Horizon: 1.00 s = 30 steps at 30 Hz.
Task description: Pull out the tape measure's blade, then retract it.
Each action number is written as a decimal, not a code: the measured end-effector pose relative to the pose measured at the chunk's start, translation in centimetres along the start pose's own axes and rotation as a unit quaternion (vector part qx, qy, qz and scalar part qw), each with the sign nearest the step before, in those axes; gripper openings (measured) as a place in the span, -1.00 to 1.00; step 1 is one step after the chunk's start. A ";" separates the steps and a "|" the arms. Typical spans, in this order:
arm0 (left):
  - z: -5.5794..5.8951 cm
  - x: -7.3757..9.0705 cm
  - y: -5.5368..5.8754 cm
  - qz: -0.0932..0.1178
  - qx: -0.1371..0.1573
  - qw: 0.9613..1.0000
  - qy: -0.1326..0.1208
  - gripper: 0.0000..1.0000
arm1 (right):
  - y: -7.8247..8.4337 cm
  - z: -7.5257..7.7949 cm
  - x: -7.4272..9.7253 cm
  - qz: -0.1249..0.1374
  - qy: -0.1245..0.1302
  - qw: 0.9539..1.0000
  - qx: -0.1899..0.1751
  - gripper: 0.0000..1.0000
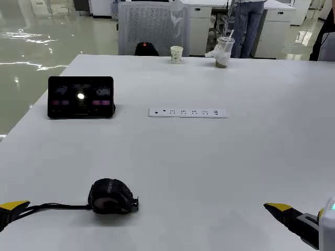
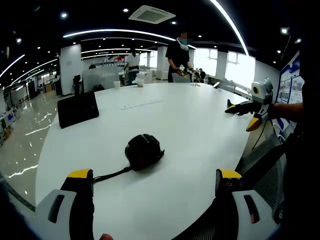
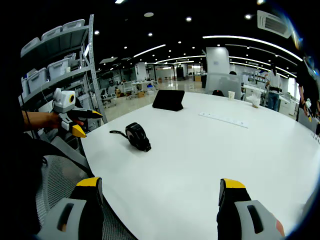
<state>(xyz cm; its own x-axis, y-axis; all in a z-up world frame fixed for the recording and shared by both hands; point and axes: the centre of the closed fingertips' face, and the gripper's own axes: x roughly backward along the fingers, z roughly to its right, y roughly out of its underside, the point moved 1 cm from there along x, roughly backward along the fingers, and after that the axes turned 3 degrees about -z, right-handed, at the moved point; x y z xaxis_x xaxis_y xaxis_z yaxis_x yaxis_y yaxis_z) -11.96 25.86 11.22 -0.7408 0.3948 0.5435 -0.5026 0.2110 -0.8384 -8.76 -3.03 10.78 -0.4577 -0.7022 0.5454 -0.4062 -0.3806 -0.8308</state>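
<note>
Tape measure point(image 1: 111, 196): black case lying on the white table point(image 1: 220, 157), near the edge closest to us and left of centre in the head view. The blade is not yet drawn out. A thin black strap point(image 1: 57, 207) runs from the case along the tabletop toward the left gripper point(image 1: 11, 207). We cannot tell whether the strap's end touches that gripper's yellow tip.

In the left gripper view the left gripper point(image 2: 154, 175) has its jaws spread wide and gripping nothing. The tape measure point(image 2: 144, 151) sits just ahead of them, roughly midway, and the strap point(image 2: 111, 174) trails back to beside one jaw.

The right gripper point(image 3: 161, 182) is also spread wide and holds nothing. It is well apart from the tape measure point(image 3: 138, 136), at the near right table edge in the head view point(image 1: 298, 213).

Farther back on the table:
- A dark tablet point(image 1: 80, 97) stands propped up at left, its screen dimly lit.
- A white power strip point(image 1: 187, 112) lies flat near mid-table.
- A paper cup point(image 1: 177, 54) and a clear plastic cup point(image 1: 224, 52) with a straw stand at the far edge.

A grey chair point(image 1: 153, 29) stands behind the far edge.
</note>
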 end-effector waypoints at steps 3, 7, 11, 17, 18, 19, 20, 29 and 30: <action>0.0 0.0 0.1 -0.002 -0.001 1.000 0.001 0.98 | 0.0 0.0 0.1 0.000 0.000 1.000 0.000 0.94; 0.0 0.0 0.2 -0.003 -0.001 1.000 0.001 0.98 | 0.2 0.0 0.1 -0.003 0.001 1.000 0.001 0.93; 0.1 0.0 0.3 -0.004 -0.002 1.000 0.002 0.98 | 0.2 0.0 0.1 -0.004 0.000 1.000 0.003 0.92; 0.1 0.0 0.3 -0.005 -0.003 1.000 0.003 0.98 | 0.0 -0.2 0.1 0.001 -0.001 1.000 0.008 0.95; 0.1 0.0 0.3 -0.005 -0.004 1.000 0.003 0.98 | 0.0 -0.2 0.1 0.001 -0.001 1.000 0.008 0.95; 0.1 0.0 0.3 -0.005 -0.004 1.000 0.003 0.98 | 0.0 -0.1 0.1 0.000 -0.001 1.000 0.009 0.96; 0.1 0.0 0.4 -0.006 -0.004 1.000 0.003 0.98 | 0.0 -0.1 0.1 0.001 -0.001 1.000 0.010 0.97; 0.2 -0.2 0.4 -0.011 -0.008 1.000 0.005 0.98 | 0.0 0.1 -0.1 -0.001 0.000 1.000 0.016 0.98; 0.2 -0.3 0.4 -0.012 -0.009 1.000 0.006 0.98 | 0.0 0.1 -0.1 -0.002 -0.001 1.000 0.016 0.98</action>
<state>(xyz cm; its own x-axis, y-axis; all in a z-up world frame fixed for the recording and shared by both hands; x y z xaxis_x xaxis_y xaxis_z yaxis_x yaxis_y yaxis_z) -12.04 25.64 10.77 -0.7238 0.3996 0.5625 -0.5120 0.2354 -0.8261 -8.60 -3.03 10.73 -0.4553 -0.7015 0.5483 -0.3826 -0.4020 -0.8319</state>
